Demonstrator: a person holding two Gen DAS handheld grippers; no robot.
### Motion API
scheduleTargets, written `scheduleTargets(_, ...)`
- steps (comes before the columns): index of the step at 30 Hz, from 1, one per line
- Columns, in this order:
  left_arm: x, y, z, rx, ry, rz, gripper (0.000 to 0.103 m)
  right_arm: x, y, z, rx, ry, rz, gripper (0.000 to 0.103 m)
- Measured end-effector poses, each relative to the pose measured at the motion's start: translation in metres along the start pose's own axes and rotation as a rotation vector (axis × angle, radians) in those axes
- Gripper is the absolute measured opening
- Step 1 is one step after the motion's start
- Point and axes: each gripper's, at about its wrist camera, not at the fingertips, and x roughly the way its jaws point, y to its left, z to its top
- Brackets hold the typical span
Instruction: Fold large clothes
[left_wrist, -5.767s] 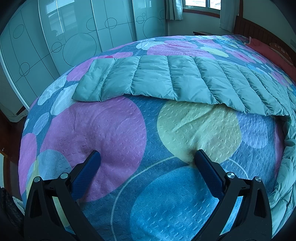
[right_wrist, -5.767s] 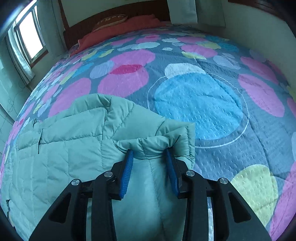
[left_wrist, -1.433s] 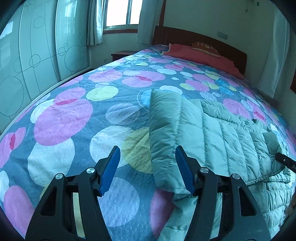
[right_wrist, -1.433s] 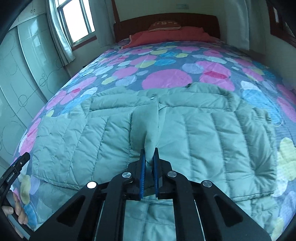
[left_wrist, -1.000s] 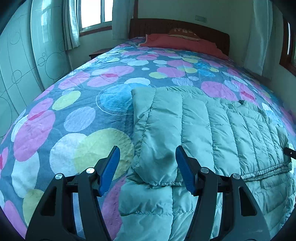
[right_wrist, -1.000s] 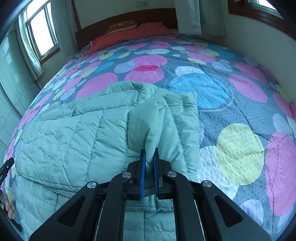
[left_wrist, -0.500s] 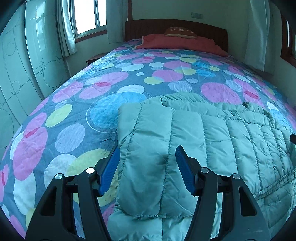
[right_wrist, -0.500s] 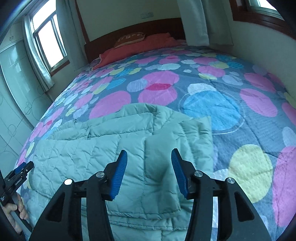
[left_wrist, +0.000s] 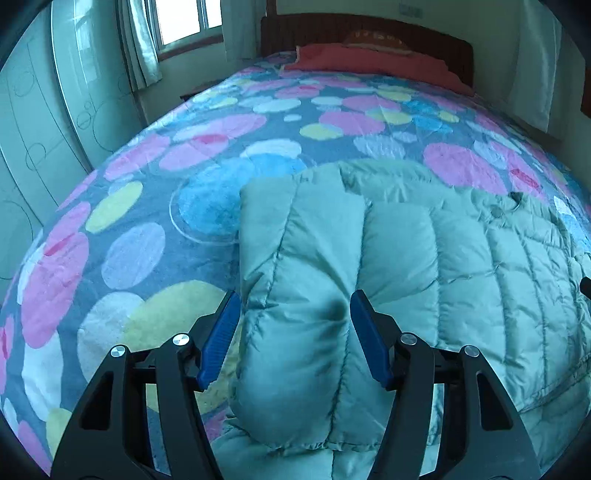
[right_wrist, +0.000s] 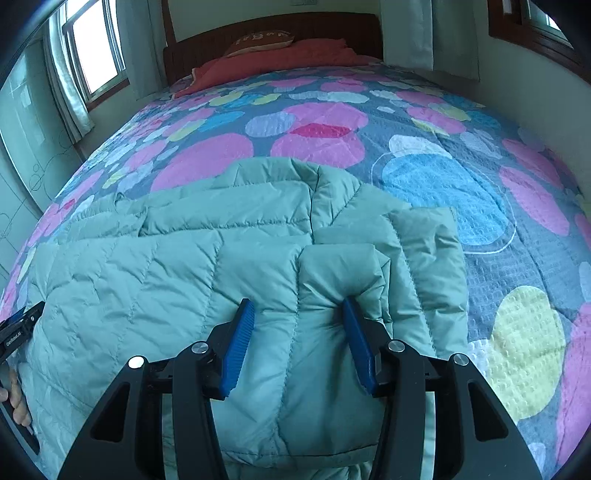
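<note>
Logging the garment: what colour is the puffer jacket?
Pale mint green puffer jacket, quilted; clearest in the right wrist view.

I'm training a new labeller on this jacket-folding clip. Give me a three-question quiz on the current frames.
1. True or false: the right gripper is clamped shut on the puffer jacket.
2. What lies between the left gripper's open fingers: A) a pillow, B) a folded-over sleeve, C) bare bedspread?
3. Fill in: at the head of the bed, against the headboard, lies a red ____.

Key: 1 false, both grippers are open over the jacket; 2 B; 3 blanket.
</note>
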Motion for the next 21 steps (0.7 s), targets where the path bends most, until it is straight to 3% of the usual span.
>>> scheduleTargets(4,-0.012,-0.021,0.01,0.034,-0.068,-0.051,0.062,-0.006,0.018,0.014,-0.018,-0.036,0.04,0.05)
scheduleTargets(6,-0.001,-0.032,0.012,0.044,-0.036,-0.074,0.062,0.005,0.029,0.018,-0.029,-0.018,0.055,0.05)
scheduleTargets(9,0.034,-0.044,0.006,0.059,0.079,-0.086,0.062,0.026,0.042,0.016,-0.05,0.017,0.034,0.051)
scheduleTargets(12,0.034,-0.05,0.004,0.083,0.064,-0.068,0.062,0.039,0.042,0.009,-0.051,0.026,0.031,0.053)
scheduleTargets(18,-0.009,-0.042,-0.006,0.014,0.017,-0.131,0.062,0.003,0.038,0.003,-0.043,-0.002,0.022,0.053)
scheduleTargets(21,-0.008,-0.047,-0.019,0.006,0.035,-0.155,0.062,-0.012,0.037,-0.014,-0.067,-0.022,-0.004,0.053)
